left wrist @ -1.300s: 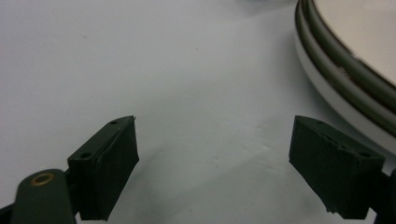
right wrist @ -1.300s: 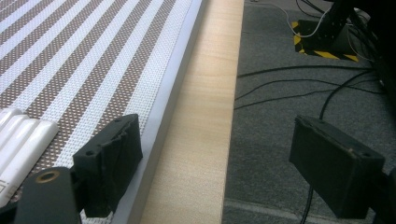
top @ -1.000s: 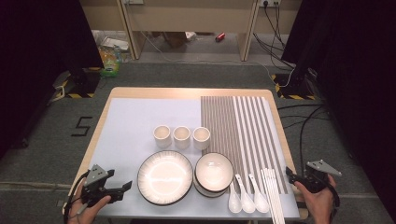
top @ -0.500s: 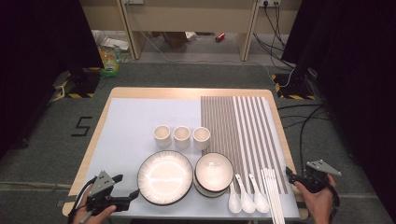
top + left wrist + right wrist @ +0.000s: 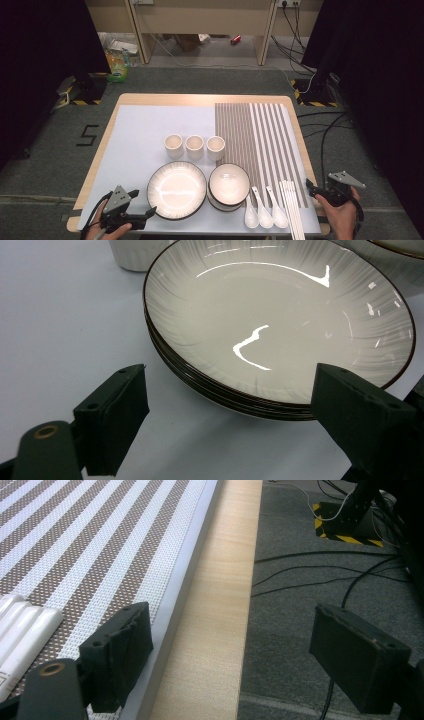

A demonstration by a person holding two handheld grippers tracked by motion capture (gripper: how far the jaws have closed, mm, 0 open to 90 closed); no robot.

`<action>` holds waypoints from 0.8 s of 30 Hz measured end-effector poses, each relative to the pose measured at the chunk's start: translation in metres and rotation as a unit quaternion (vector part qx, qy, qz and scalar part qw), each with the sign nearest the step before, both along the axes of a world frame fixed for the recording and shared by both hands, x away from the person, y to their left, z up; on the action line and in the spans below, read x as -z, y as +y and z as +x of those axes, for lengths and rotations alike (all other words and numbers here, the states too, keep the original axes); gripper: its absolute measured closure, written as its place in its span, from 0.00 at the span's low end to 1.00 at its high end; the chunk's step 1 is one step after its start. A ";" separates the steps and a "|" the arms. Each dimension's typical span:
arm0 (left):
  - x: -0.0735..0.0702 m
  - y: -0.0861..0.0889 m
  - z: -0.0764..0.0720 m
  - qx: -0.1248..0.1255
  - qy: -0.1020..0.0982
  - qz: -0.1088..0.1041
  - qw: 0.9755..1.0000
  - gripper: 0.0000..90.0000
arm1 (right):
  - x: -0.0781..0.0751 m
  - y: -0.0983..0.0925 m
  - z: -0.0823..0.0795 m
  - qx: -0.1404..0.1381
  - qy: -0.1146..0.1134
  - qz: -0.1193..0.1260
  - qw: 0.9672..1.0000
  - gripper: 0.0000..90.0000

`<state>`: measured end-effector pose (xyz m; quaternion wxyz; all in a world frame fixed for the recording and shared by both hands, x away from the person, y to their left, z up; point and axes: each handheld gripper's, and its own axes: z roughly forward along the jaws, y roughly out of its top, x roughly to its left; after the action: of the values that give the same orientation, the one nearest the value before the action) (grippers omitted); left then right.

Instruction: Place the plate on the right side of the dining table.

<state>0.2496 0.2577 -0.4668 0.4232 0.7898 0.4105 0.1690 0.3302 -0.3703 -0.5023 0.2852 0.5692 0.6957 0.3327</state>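
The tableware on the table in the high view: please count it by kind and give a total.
Cups: 3
Plate stacks: 1
Bowl stacks: 1
Spoons: 3
Bundles of white chopsticks: 1
Total: 9

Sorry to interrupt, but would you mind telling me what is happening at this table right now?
A person holds a gripper in each hand at a table set with dishes. The left gripper, jaws open, is at the near edge of the stacked plates, not gripping them yet. The right gripper hangs open off the table's right edge, beside the white chopsticks. Three cups, a bowl and three spoons sit untouched.
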 end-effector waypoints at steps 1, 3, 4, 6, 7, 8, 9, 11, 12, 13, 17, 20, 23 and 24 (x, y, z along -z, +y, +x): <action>0.000 0.000 0.000 0.001 0.001 -0.001 1.000 0.16 | 0.000 0.000 0.000 0.000 0.000 0.000 1.000 0.19; 0.000 0.000 0.000 0.000 0.002 -0.004 1.000 0.16 | 0.000 0.000 0.000 0.000 0.000 0.000 1.000 0.19; 0.000 0.000 0.000 0.000 0.002 -0.004 1.000 0.15 | 0.000 0.000 0.000 0.000 0.000 0.000 1.000 0.19; 0.001 0.000 0.001 -0.002 0.005 -0.009 1.000 0.15 | 0.000 0.000 0.000 0.000 0.000 0.000 1.000 0.19; 0.002 0.000 0.002 -0.004 0.005 -0.010 1.000 0.15 | 0.000 0.000 0.000 0.000 0.000 0.000 1.000 0.19; 0.002 -0.001 0.002 -0.005 0.004 -0.004 1.000 0.16 | 0.000 0.000 0.000 0.000 -0.001 0.001 1.000 0.19; 0.002 -0.003 0.002 -0.005 0.002 -0.004 1.000 0.16 | 0.000 0.000 0.000 0.000 -0.001 0.002 1.000 0.19; 0.001 -0.004 0.002 -0.003 0.000 0.002 1.000 0.17 | 0.001 -0.001 0.000 0.001 -0.001 0.003 1.000 0.19; 0.001 -0.005 0.001 -0.004 0.001 0.000 1.000 0.17 | 0.001 -0.001 0.000 0.001 -0.002 0.003 1.000 0.19; 0.000 -0.004 0.001 -0.003 0.002 -0.002 1.000 0.17 | 0.001 -0.001 0.000 0.001 -0.002 0.003 1.000 0.19; -0.002 -0.001 0.000 0.000 0.009 0.008 1.000 0.17 | 0.001 -0.001 -0.001 0.002 -0.002 0.004 1.000 0.19; -0.001 -0.001 0.000 -0.002 0.009 0.009 1.000 0.16 | 0.001 -0.001 0.000 0.000 -0.003 0.004 1.000 0.19; -0.001 -0.002 0.000 -0.003 0.008 0.008 1.000 0.15 | 0.001 -0.001 0.000 0.000 -0.003 0.005 1.000 0.19; -0.001 -0.002 0.000 -0.003 0.008 0.007 1.000 0.15 | 0.001 -0.001 0.000 0.000 -0.003 0.004 1.000 0.19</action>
<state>0.2495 0.2559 -0.4660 0.4137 0.7930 0.4150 0.1667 0.3297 -0.3713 -0.5035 0.2852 0.5695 0.6933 0.3373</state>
